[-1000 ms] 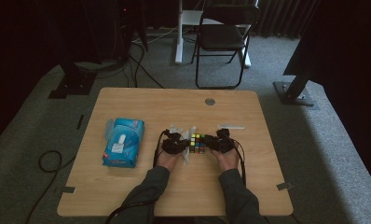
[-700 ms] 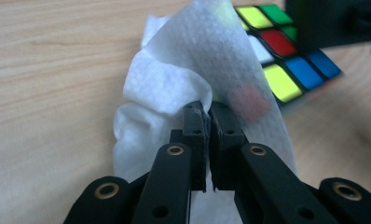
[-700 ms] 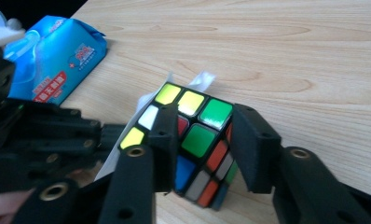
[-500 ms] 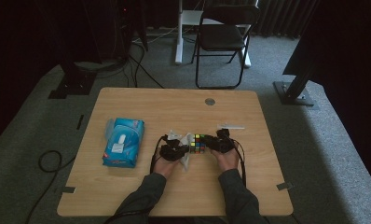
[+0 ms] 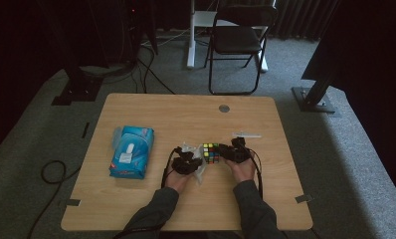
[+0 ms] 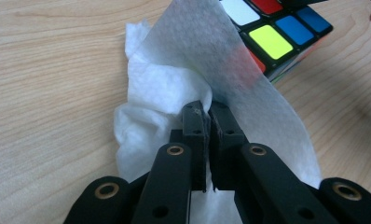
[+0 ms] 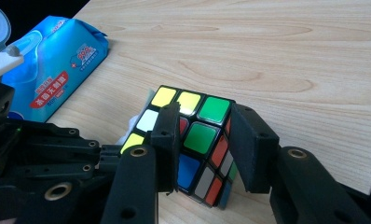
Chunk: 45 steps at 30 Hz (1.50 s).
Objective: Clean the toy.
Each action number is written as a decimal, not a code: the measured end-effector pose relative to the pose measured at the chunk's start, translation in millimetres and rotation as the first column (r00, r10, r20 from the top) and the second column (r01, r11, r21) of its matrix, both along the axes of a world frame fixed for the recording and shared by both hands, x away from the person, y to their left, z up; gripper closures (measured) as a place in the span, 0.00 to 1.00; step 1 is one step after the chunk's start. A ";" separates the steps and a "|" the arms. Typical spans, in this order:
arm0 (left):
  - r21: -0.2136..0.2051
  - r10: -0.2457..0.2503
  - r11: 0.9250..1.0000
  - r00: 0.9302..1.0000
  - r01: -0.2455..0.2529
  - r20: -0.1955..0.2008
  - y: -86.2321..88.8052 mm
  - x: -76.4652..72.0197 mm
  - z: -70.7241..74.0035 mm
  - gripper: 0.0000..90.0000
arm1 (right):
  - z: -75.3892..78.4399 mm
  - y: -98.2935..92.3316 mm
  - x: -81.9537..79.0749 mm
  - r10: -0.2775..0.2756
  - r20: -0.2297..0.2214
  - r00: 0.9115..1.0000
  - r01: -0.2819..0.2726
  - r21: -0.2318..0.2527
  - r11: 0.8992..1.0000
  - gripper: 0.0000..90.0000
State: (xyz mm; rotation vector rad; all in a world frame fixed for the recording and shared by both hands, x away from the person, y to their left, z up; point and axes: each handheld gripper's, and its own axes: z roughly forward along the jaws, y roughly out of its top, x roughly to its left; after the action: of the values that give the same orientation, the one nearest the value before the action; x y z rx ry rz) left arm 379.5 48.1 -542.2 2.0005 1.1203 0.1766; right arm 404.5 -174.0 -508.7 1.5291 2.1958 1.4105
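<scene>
A Rubik's cube [image 5: 211, 153] sits at the middle of the wooden table [image 5: 186, 114], tilted, with my right gripper [image 5: 233, 152] shut on it. In the right gripper view the two jaws press opposite sides of the cube [image 7: 200, 137], and the gripper [image 7: 207, 111] holds it just off flat. My left gripper [image 5: 186, 162] is shut on a crumpled white wipe [image 5: 198, 167]. Seen from the left gripper [image 6: 207, 109], the wipe [image 6: 174, 84] drapes against the side of the cube [image 6: 277, 32].
A blue pack of wet wipes [image 5: 131, 151] lies left of the hands; it also appears as the blue pack [image 7: 53, 70] beyond the cube. A thin white strip [image 5: 246, 134] lies behind the right gripper. A round grommet [image 5: 224, 108] marks the far table. A folding chair [image 5: 236, 40] stands beyond.
The left gripper with the wipe has shifted slightly against the cube's left side. The cube and the right gripper have stayed in place.
</scene>
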 end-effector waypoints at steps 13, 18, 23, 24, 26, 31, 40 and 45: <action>0.003 0.004 1.000 1.000 -0.004 -0.002 -4.4 1.6 -2.1 0.96 | -0.6 -1.8 1.2 -0.004 -0.003 1.000 0.004 0.008 1.000 0.71; 0.012 0.044 0.999 0.999 -0.044 0.013 -3.4 12.4 -0.6 0.95 | -1.0 -2.2 1.7 0.001 -0.006 1.000 -0.001 0.013 1.000 0.71; -0.005 0.083 0.997 0.996 -0.083 0.040 3.5 19.8 7.4 0.95 | -2.2 -2.1 2.2 0.003 -0.015 1.000 -0.003 -0.001 1.000 0.69; -0.008 0.088 0.996 0.995 -0.088 0.043 6.5 20.3 8.8 0.95 | -1.8 -1.7 2.2 0.009 -0.003 1.000 -0.009 -0.014 1.000 0.69; -0.010 0.098 0.995 0.994 -0.098 0.053 13.3 20.3 10.7 0.95 | 0.2 0.0 0.8 0.013 0.019 1.000 -0.013 -0.044 0.999 0.69; -0.032 0.132 0.991 0.989 -0.130 0.061 32.0 19.0 13.2 0.95 | 7.3 -4.8 -4.1 -0.010 0.063 0.998 0.013 -0.050 0.999 0.68; -0.059 0.164 0.985 0.982 -0.159 0.093 53.7 15.7 27.9 0.96 | 10.6 -16.5 -5.5 -0.048 0.078 0.996 0.053 -0.064 0.997 0.67; -0.067 0.175 0.983 0.978 -0.169 0.111 60.6 14.2 35.3 0.96 | 10.8 -21.7 -5.3 -0.056 0.077 0.996 0.062 -0.076 0.995 0.66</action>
State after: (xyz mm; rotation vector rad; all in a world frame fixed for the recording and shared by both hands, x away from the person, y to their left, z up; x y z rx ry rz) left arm 393.6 108.7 -506.8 1.8185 1.2096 0.3426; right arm 399.2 -195.7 -497.9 1.4779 2.1188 1.3261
